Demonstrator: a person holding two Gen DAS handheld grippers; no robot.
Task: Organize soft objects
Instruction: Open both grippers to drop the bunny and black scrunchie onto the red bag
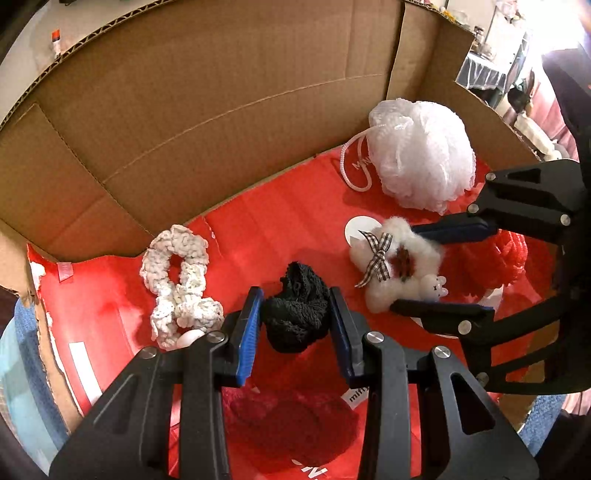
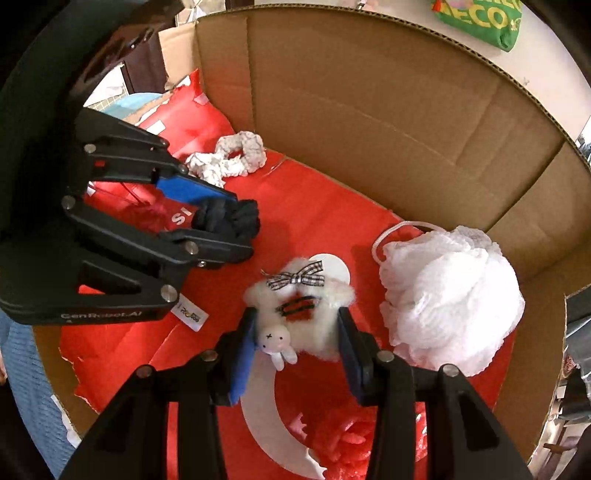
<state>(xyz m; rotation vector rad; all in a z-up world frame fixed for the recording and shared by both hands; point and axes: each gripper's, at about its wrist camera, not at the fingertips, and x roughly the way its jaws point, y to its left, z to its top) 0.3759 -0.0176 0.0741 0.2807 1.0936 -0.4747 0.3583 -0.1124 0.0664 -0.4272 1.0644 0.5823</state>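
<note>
The left gripper [image 1: 295, 317] straddles the black scrunchie [image 1: 295, 314], jaws spread; the right gripper [image 2: 295, 343] likewise brackets the fluffy white scrunchie [image 2: 306, 314]. Centre each, then close gently.

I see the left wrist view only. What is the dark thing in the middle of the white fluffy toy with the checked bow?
Observer: Black hair clips, on the white fluffy toy below its checked bow.
Operator: What lies under the right gripper?
Observer: A white crescent shape on the red bag.
Operator: Anything beyond the box?
Observer: A green bag with yellow letters, above the cardboard box wall.
</note>
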